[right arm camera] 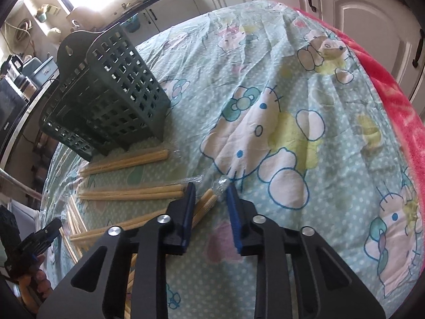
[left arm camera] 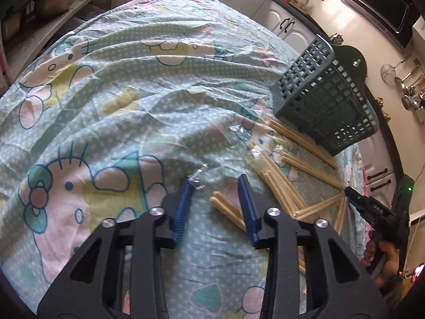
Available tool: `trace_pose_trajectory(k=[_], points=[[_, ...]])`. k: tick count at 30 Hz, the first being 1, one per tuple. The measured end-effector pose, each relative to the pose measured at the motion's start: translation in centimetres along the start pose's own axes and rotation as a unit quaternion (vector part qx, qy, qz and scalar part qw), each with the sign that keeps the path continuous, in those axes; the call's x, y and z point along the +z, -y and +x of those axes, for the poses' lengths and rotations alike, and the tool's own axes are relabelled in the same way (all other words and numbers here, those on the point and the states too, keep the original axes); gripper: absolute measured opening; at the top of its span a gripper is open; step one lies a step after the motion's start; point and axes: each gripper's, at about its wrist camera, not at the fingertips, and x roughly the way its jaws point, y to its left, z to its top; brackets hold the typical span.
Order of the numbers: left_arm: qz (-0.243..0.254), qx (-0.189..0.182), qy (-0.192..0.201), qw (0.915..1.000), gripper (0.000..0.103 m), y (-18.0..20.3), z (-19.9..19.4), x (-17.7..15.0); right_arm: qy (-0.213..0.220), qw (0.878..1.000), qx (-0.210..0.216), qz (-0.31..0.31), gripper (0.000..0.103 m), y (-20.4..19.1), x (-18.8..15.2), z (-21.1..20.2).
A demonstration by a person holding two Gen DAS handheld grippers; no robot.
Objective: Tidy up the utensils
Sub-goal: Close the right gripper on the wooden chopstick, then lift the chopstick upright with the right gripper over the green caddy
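- The left claw point(left arm camera: 216, 186) hangs low over the bench with its blue pads partly spread; the clear wrapper end of a chopstick pair point(left arm camera: 228, 211) lies between them, and nothing is visibly pinched.
- The right claw point(right arm camera: 209, 191) is likewise part-spread, straddling the near end of another wrapped pair point(right arm camera: 204, 204); the pads do not appear to press on it.
- I judge each claw is lined up across a pair's end so the sticks can be pinched and lifted together.
- More chopsticks point(right arm camera: 127, 162) lie scattered, some crossing, just in front of the green slotted holder point(right arm camera: 106, 98), which stands upright at the far side.
- The patterned cloth point(right arm camera: 279, 133) is bare elsewhere, giving open room; the holder sits near the bench edge, so approach from the cloth side.
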Motion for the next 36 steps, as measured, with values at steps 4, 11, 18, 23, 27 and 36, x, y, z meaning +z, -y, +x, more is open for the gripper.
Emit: trace_pose_trajectory(k=[4,11,18,23,27,36], points=[[0.003,0.004,0.001,1.0,0.018,-0.3,0.1,0.2,0.004,1.0,0.013,0.009,0.01,0.6,0.1,-0.5],[0.011,0.006,0.001,0.9999,0.005,-0.5,0.1,0.5,0.018,1.0,0.024,0.0,0.007,0.5,0.2,-2.0],[0.019,-0.021,0.02,0.9994,0.001,-1.1,-2.1,1.8,0.036,0.998,0.04,-0.026,0.007,-0.1,0.8,-4.8],[0.041,-0.021,0.065,0.9968,0.0,-1.0,-5.5,3.8,0.055,0.996,0.055,-0.051,0.006,-2.0,1.3,-6.9],[0.069,-0.027,0.092,0.993,0.0,0.6,-7.8,5.3,0.069,0.992,0.068,-0.077,0.006,-4.1,1.7,-8.7],[0.15,-0.069,0.122,0.9786,0.0,6.7,-10.9,6.7,0.101,0.979,0.091,-0.151,0.006,-10.3,2.7,-12.3]])
